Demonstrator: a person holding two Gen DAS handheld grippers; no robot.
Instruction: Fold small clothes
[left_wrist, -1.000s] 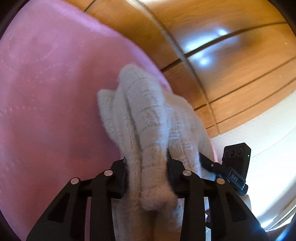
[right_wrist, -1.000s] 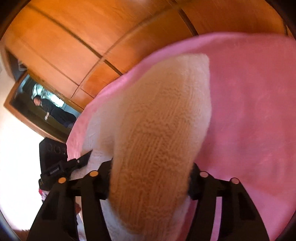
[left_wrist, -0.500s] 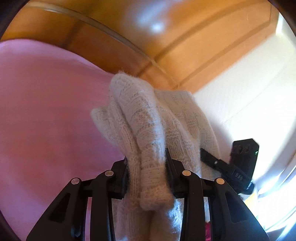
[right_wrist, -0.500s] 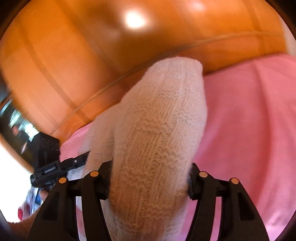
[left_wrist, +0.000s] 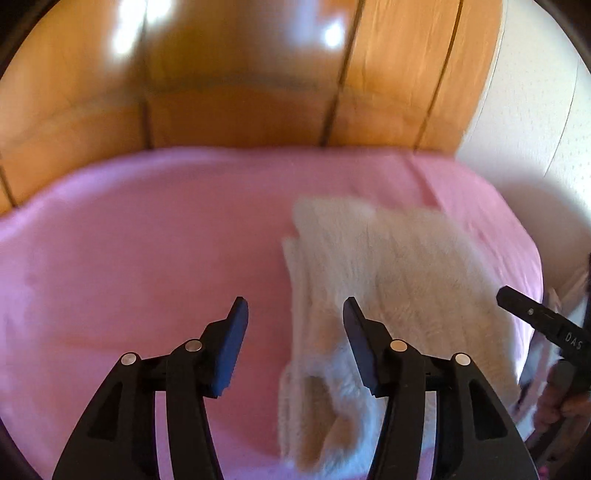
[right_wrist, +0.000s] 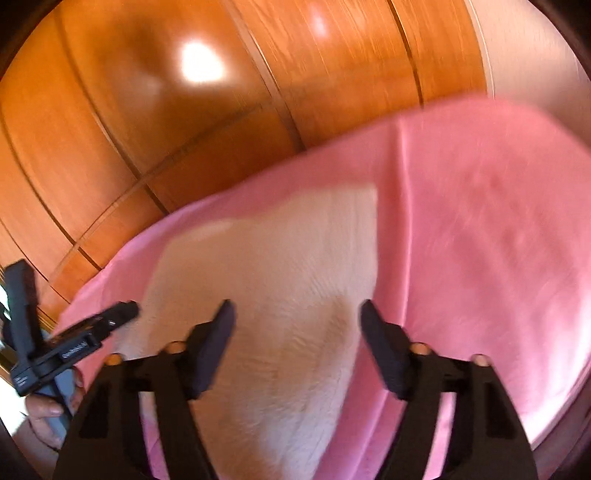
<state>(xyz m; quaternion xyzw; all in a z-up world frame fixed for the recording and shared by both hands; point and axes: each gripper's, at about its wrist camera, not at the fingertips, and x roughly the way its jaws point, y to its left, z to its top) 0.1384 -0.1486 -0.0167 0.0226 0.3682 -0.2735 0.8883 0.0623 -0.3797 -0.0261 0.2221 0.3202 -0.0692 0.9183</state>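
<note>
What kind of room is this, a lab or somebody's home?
Most likely a home, perhaps a bedroom. A cream knitted garment lies on a pink sheet spread like bedding, with glossy wooden panels, like wardrobe doors, right behind it.

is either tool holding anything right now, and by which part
Nothing is held. Left tool and right tool are both open; the cream knitted garment lies loose on the pink cloth.

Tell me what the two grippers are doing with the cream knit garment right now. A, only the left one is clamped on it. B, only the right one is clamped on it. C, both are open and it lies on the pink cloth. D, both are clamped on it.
C: the left gripper and right gripper both stand with jaws apart, and the cream knit garment lies loose on the pink cloth.
</note>
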